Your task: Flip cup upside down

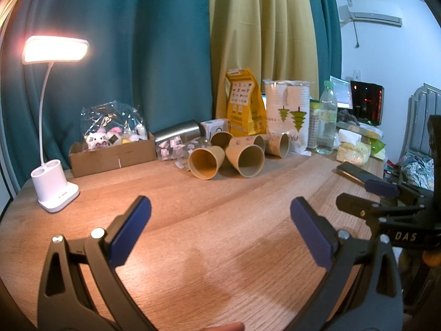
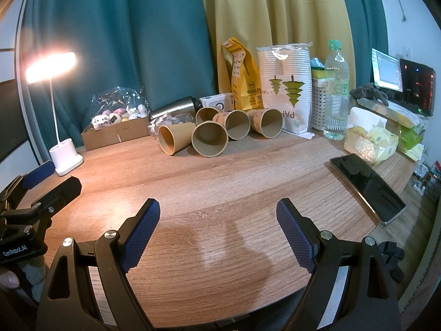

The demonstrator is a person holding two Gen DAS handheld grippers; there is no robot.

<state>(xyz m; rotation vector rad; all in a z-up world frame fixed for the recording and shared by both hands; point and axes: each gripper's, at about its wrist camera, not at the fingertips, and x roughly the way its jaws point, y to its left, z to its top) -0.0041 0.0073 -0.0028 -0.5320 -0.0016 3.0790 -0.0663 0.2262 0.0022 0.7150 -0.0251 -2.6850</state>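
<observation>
At the far left of the wooden table (image 2: 220,187) a white desk lamp (image 1: 55,49) glows, its base doubling as a pen holder, and just beside it sits a shallow cardboard box (image 2: 115,133) of small plush toys under crinkled plastic. Next comes a steel flask (image 2: 175,107) lying on its side, and in front of it the cluster of brown paper cups (image 2: 210,138), five of them, all tipped over on their sides near the back of the table with their open mouths facing the room; they touch one another and none is upside down. Behind them stand a yellow pouch (image 2: 241,80), a wrapped sleeve of white paper cups (image 2: 285,82), a white perforated basket (image 2: 318,102) and a clear water bottle (image 2: 335,91). Farther right a dark phone (image 2: 368,186) lies flat near the table edge. Over the bare near part of the table, the left claw (image 1: 220,215) hangs with its blue pads spread wide, holding nothing, well apart from the cups. The right claw (image 2: 217,215) hovers beside it, likewise spread wide and empty, its tip also showing at the right edge of the left wrist view.
</observation>
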